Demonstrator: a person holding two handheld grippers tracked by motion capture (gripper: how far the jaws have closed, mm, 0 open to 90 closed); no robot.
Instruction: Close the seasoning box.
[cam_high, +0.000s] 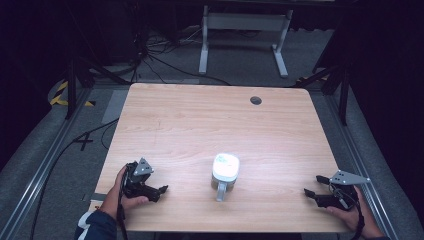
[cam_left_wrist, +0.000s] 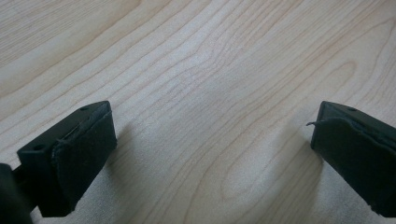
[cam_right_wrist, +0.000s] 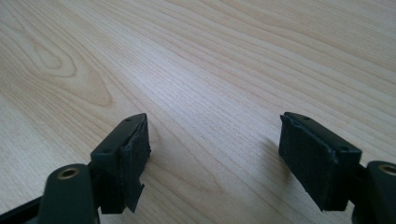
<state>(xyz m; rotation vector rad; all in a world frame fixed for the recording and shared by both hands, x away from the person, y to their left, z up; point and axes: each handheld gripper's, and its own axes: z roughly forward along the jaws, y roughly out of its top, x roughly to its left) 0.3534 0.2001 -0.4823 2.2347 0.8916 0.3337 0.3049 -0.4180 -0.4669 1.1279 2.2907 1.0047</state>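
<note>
Looking down from the high view, a white lidded cup (cam_high: 225, 170) with a handle stands near the front edge of the table (cam_high: 200, 120), between the two tools; its handle sticks out toward the person, so its long axis runs front to back. The left hand-held gripper (cam_high: 161, 190) lies to the cup's left, jaws pointing right toward it, and is clearly the nearer one; the right hand-held gripper (cam_high: 311, 192) rests well apart near the right edge, jaws pointing left. My judgement is that the left one has the shorter reach, and should close across the handle or body from the side. In the left gripper view, the black padded jaws stand wide apart with nothing between them, just pale wood grain below and ahead. In the right gripper view, the jaws likewise gape wide and hold nothing, hovering close over bare wood. The table has a smooth, light wood-look top with a small round grommet (cam_high: 256, 100) near its far edge; beyond it is dim grey floor with loose cables (cam_high: 160, 60) and a white desk frame (cam_high: 243, 30).
</note>
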